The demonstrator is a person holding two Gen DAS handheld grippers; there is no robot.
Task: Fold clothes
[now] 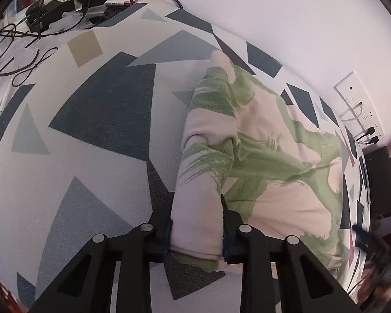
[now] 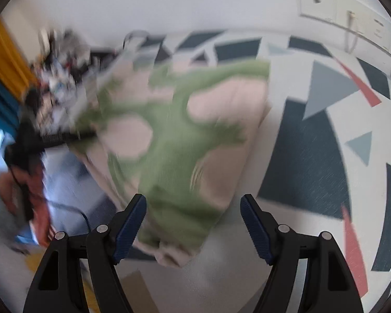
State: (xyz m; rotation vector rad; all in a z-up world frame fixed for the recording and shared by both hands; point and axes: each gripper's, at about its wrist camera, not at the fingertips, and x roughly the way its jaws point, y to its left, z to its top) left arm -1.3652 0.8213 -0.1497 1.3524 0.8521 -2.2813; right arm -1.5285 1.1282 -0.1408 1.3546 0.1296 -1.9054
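Claw on the left [image 1: 197,230] is clamped on a thick pink fold of the fleece garment [image 1: 273,156], which lies bunched on the patterned tabletop [image 1: 91,130] toward its right edge; that bulky bite could slip or drag the pile askew. Right claw [image 2: 193,224] hovers spread wide, holding nothing, above the garment's near end; its view is blurred, so a grab now may catch several layers.

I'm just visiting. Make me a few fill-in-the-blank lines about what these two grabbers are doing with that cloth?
The left gripper is shut on a fold of the ____ and pink garment.
The right gripper has its jaws ____, holding nothing.
The garment lies on a tabletop patterned with ____.

Missing words: green; open; triangles
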